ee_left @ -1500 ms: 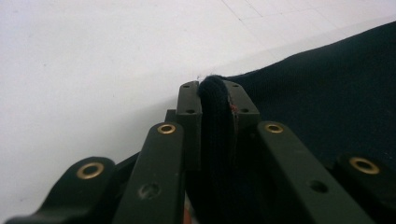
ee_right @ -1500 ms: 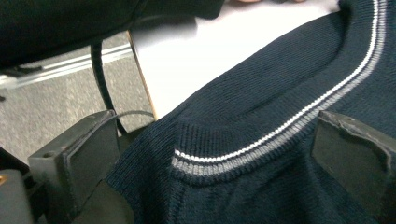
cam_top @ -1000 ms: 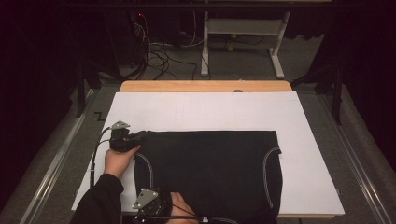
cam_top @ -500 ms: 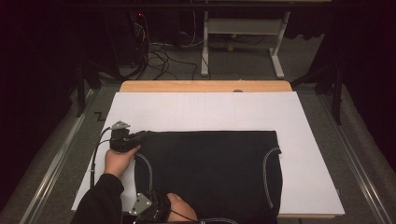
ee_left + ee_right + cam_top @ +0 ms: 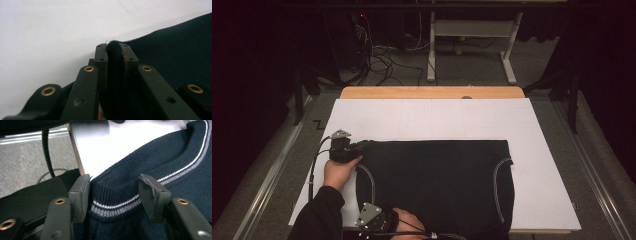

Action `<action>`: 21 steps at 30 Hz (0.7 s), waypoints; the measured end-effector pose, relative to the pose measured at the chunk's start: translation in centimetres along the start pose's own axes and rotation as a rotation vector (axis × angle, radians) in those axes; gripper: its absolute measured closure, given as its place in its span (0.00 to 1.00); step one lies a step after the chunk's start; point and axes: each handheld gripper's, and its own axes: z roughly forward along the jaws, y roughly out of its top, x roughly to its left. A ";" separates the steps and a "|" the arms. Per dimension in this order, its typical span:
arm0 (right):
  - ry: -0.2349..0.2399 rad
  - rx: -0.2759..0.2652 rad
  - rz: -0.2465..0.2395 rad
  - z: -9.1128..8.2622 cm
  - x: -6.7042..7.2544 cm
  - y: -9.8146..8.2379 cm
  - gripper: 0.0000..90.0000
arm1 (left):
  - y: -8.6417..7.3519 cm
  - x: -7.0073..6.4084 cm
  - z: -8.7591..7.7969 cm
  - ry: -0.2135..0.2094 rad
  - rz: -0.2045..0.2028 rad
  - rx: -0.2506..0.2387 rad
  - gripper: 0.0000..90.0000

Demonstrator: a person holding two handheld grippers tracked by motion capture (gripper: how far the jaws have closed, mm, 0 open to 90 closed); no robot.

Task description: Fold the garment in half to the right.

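Note:
A dark navy knitted garment [image 5: 437,180] with pale stripes along its edges lies flat on the white board [image 5: 437,120]. My left gripper [image 5: 365,145] is at the garment's far left corner. In the left gripper view it [image 5: 114,47] is shut on a fold of the dark knit [image 5: 175,50]. My right gripper [image 5: 371,222] is at the near left edge of the garment. Its jaws [image 5: 116,192] have just been closing and stand on either side of the ribbed striped hem [image 5: 115,205], with a gap still between the pads.
A wooden table edge [image 5: 432,92] shows beyond the board. Metal rails [image 5: 272,170] run along the sides. Cables [image 5: 382,55] and a white desk frame [image 5: 472,30] stand on the floor behind. The left gripper's cable [image 5: 47,152] hangs by the board's left edge.
The right hand and its gripper have shifted slightly at the near edge of the garment. The left hand and the garment have stayed where they were.

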 end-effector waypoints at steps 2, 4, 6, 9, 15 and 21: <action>-0.006 -0.009 0.027 -0.2 -0.3 0.0 0.66 | 0.0 0.0 0.0 0.001 -0.001 0.001 0.83; -0.009 -0.013 0.030 -0.3 -0.6 -0.2 0.71 | 0.0 0.0 0.0 0.001 0.000 0.001 0.83; -0.023 -0.010 0.024 -0.3 -0.6 -0.2 0.75 | 0.0 0.0 0.0 0.000 -0.002 0.002 0.83; -0.031 -0.009 0.028 -0.4 -0.7 -0.2 0.79 | 0.0 0.0 0.0 0.001 -0.001 0.002 0.83; -0.026 -0.010 0.037 -0.7 -1.1 -0.1 0.82 | 0.0 0.0 0.0 0.002 -0.002 0.003 0.83; -0.016 -0.036 0.049 -1.3 -1.4 -0.1 0.84 | 0.0 0.1 0.0 0.003 0.001 0.007 0.83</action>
